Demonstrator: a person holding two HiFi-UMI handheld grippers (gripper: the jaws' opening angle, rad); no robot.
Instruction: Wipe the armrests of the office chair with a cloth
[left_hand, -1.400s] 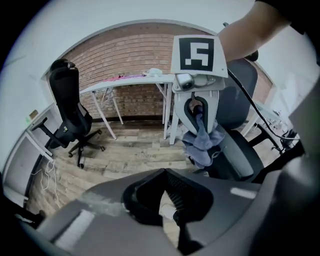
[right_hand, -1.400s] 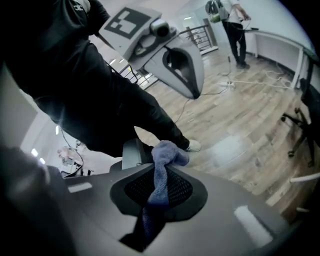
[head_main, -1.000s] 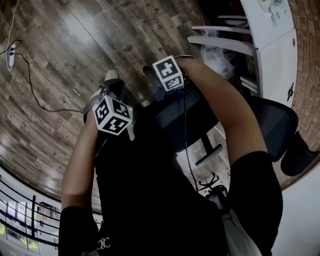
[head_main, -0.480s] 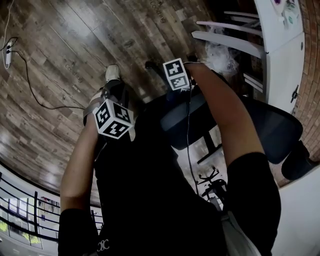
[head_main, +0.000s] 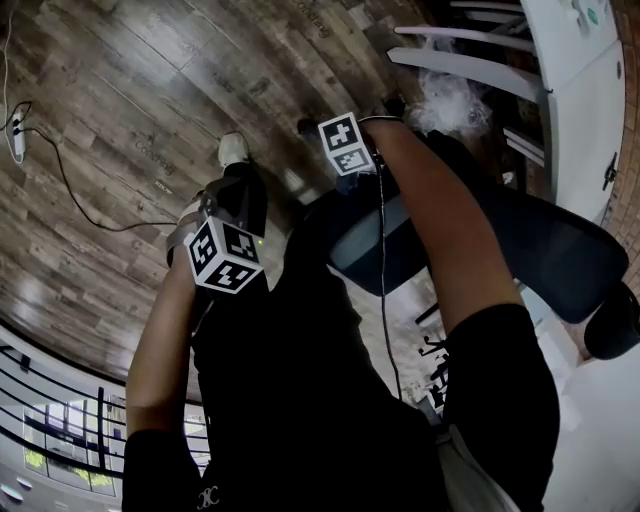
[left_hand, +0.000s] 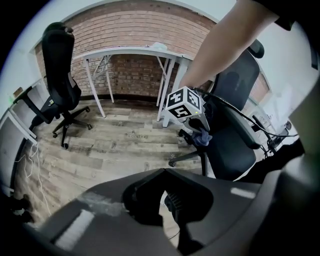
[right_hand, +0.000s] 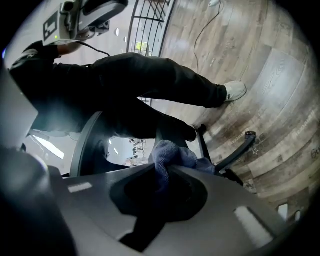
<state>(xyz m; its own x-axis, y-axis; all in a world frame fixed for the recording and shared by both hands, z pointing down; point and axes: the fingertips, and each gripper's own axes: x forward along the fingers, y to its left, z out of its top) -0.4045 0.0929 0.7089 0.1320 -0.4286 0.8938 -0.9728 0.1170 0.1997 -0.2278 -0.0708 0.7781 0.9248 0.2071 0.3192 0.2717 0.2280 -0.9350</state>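
The black office chair (head_main: 540, 250) stands to my right, with its seat (head_main: 372, 238) under my right arm. My right gripper (head_main: 345, 148) is shut on a blue-grey cloth (right_hand: 172, 154), which bulges out past the jaw tips. The cloth lies against a dark padded part of the chair (right_hand: 175, 131); whether that is the armrest pad I cannot tell. In the left gripper view the cloth (left_hand: 202, 137) hangs under the right gripper's marker cube (left_hand: 183, 104), beside the chair's seat (left_hand: 235, 150). My left gripper (left_hand: 163, 171) is held by my left hip (head_main: 238, 195), shut with nothing in it.
A second black chair (left_hand: 60, 70) and a white table (left_hand: 135, 52) stand against the brick wall. A white desk (head_main: 560, 60) lies beyond the chair. A cable (head_main: 70, 190) runs over the wooden floor. My leg and white shoe (right_hand: 235, 91) are near the chair's wheeled base (right_hand: 248, 135).
The head view has drifted slightly. My right gripper stays at the chair with the cloth, shifting only a little. My left gripper has hardly moved.
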